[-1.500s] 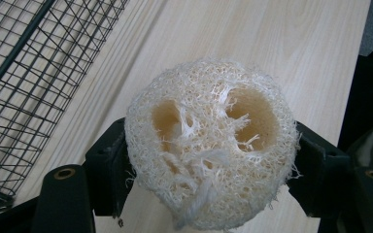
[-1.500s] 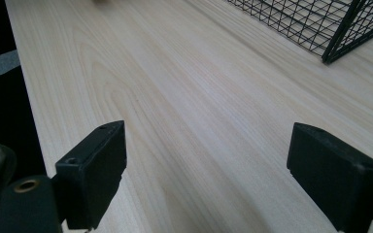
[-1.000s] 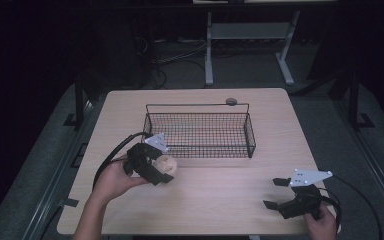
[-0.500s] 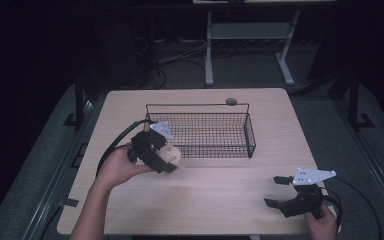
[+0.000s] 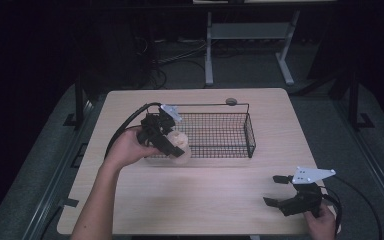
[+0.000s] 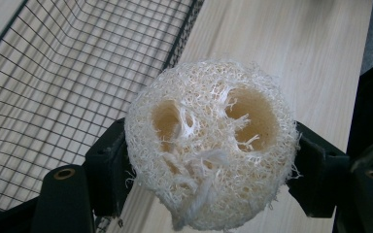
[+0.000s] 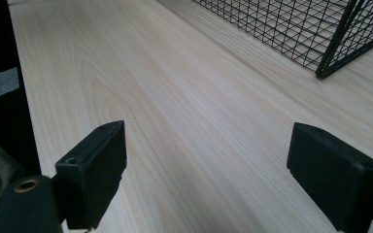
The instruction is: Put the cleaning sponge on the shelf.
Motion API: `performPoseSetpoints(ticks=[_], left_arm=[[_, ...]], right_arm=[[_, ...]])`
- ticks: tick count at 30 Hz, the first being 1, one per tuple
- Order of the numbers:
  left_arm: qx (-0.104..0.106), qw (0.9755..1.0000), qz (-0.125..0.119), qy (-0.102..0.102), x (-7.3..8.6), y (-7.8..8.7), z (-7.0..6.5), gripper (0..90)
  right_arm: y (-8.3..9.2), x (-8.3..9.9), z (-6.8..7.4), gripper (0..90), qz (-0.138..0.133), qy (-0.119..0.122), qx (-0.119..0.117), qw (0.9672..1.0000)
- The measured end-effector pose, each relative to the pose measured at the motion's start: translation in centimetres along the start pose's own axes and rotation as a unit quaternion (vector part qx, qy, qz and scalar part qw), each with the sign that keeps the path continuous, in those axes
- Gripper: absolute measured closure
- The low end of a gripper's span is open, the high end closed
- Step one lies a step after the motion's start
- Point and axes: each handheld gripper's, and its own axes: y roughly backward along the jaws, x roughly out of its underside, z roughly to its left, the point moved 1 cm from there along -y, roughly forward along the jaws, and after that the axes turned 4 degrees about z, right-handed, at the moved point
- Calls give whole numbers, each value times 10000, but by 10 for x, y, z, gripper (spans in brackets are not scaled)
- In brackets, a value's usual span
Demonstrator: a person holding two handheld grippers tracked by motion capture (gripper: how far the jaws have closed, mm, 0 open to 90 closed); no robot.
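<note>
A pale, fibrous loofah piece (image 6: 209, 145) with two holes through it is clamped between the jaws of my left gripper (image 6: 209, 165). In the high view that gripper (image 5: 172, 145) holds the loofah (image 5: 179, 142) up at the front left corner of the black wire basket (image 5: 250, 135). The loofah hangs by the basket's near wall, partly over the rim. My right gripper (image 5: 275, 191) rests low over the table's front right part, its jaws wide apart with bare wood between them (image 7: 206, 179).
The wooden table (image 5: 200, 200) has open room in front of the basket. A small round grey disc (image 5: 231, 101) lies behind the basket at the far edge. A metal stand (image 5: 245, 35) and cables are on the floor beyond.
My left gripper has carried the loofah up and toward the basket, from the table in front of it to its front left corner. The right gripper has stayed put.
</note>
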Motion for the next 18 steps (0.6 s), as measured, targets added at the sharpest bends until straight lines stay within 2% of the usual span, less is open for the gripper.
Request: performPoseSetpoints(ticks=[5, 9, 12, 17, 18], left_arm=[[-29, 10000, -22, 7, -7, 3, 5, 275], [-71, 9999, -30, -81, -17, 4, 6, 275], [-73, 9999, -90, -108, -27, 5, 12, 275], [-94, 9998, -157, -95, -34, 2, 19, 275], [-161, 9997, -168, -54, -35, 1, 23, 275]], right_arm=[[0, 0, 0, 138, 9, 15, 5, 10000], [-1, -2, -1, 138, -4, -24, -27, 10000], [-3, -3, 0, 137, 4, -5, -25, 10000], [-3, -3, 1, 138, 34, 5, -55, 10000], [-3, -3, 1, 138, 41, 26, -55, 10000]])
